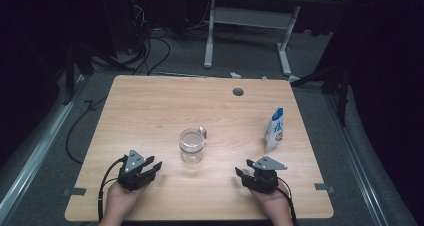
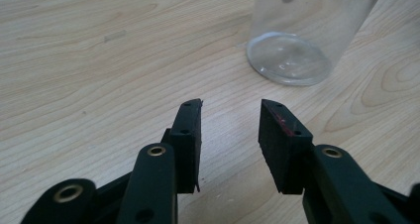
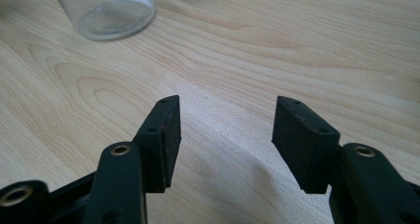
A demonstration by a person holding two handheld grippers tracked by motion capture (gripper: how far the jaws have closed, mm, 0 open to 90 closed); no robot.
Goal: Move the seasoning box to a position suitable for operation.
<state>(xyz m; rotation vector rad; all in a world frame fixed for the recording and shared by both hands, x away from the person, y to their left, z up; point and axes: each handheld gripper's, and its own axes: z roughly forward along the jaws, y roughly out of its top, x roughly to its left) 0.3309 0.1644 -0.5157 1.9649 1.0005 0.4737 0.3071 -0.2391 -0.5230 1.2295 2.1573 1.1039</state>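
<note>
The glass jar (image 1: 192,145) stands upright near the middle of the table (image 1: 150,106), a little toward the person's side, with a small handle or clasp at its upper right rim. It is clear and looks empty. In the left gripper view the jar (image 2: 297,40) sits ahead and to the right of the jaws, its round base flat on the wood; in the right gripper view its base (image 3: 111,13) shows at the upper left, well apart from those jaws.

The left gripper (image 1: 152,165) rests at the near left of the table, held by the person's left hand (image 1: 120,198), and points toward the jar without touching it. Its jaws stand apart with bare wood between them, the gap moderate.

The right gripper (image 1: 242,172) lies at the near right in the right hand (image 1: 272,198), also aimed inward. Its jaws stand wider apart, with nothing between them.

A white and blue pouch (image 1: 274,128) stands upright near the table's right edge, well apart from the jar. A round cable hole (image 1: 238,92) sits near the far edge
</note>
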